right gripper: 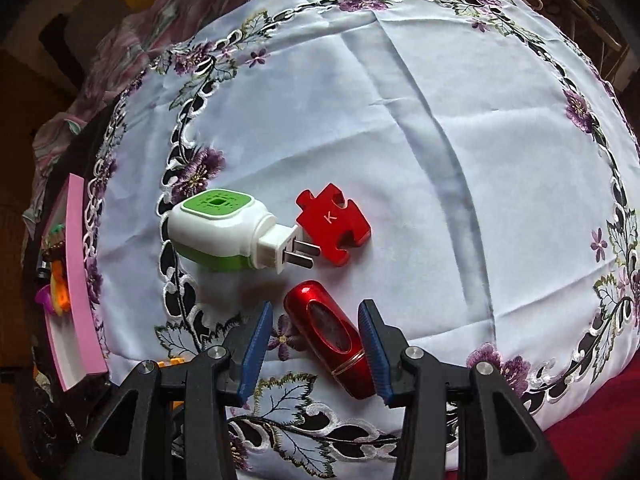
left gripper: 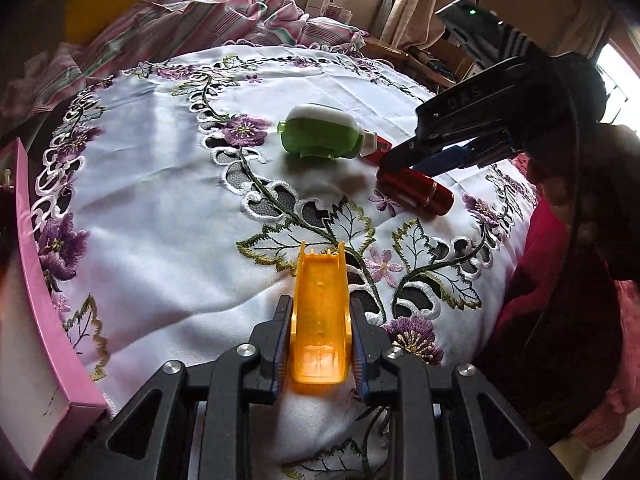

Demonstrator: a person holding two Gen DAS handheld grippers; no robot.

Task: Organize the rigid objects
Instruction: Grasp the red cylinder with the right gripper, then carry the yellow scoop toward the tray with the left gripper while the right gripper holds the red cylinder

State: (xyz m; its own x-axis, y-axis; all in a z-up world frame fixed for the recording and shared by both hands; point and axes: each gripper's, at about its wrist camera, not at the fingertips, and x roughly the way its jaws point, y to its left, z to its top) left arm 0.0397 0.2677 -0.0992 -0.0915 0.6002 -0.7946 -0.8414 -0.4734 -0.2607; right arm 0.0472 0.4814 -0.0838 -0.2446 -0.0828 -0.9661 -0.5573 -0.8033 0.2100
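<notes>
My left gripper (left gripper: 320,312) is shut on a yellow plastic slide-shaped toy (left gripper: 320,312), held low over the embroidered white cloth (left gripper: 160,160). My right gripper (right gripper: 316,328) is open, its jaws standing on either side of a red metallic cylinder (right gripper: 332,340) that lies on the cloth; the right pad touches it. In the left wrist view the right gripper (left gripper: 404,160) sits over the same red cylinder (left gripper: 420,192). A green-and-white plug-in device (right gripper: 220,232) (left gripper: 320,132) and a red puzzle piece marked K (right gripper: 332,224) lie just beyond.
A pink box (left gripper: 36,320) stands at the cloth's left edge; in the right wrist view the pink box (right gripper: 78,276) holds several small toys. A striped pink bedcover (left gripper: 220,20) lies behind. Red fabric (left gripper: 560,320) lies at the right.
</notes>
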